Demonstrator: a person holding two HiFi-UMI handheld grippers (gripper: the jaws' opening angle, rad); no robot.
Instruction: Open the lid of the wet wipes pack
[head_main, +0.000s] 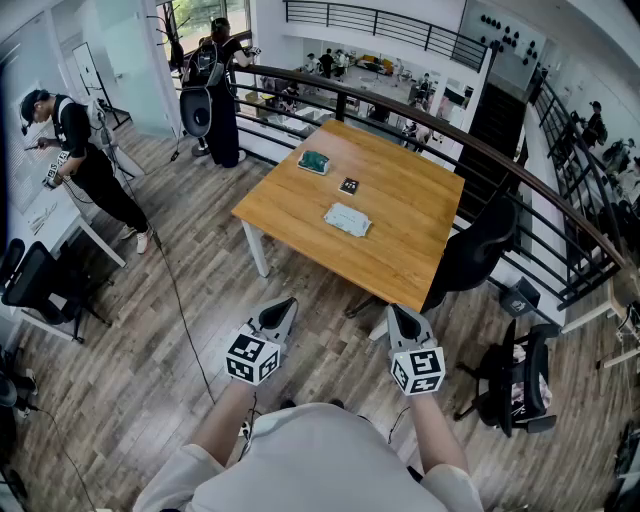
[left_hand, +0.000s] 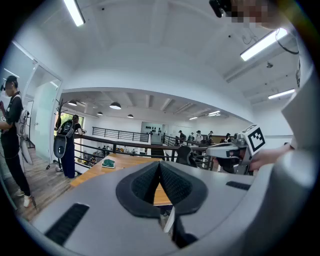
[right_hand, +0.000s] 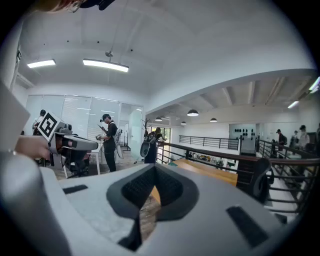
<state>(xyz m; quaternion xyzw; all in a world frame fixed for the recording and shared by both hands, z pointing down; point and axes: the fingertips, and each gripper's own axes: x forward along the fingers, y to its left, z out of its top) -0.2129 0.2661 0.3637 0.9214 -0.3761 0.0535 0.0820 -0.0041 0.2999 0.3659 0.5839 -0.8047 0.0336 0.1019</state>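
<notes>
Our left gripper (head_main: 285, 303) and right gripper (head_main: 398, 311) are both closed tight, their dark bumpy pads (left_hand: 172, 182) pressed together with nothing between them. They hang over the wood floor (head_main: 150, 350), well apart from the table (head_main: 420, 200). The wet wipes pack (head_main: 347, 219) lies on that smooth orange-brown table top, a pale flat rectangle, too small for us to make out its lid. Near it sit a small black square (head_main: 350, 185) and a green thing (head_main: 314, 162) that we cannot name. A black chair (head_main: 480, 245) hides part of the table's edge.
</notes>
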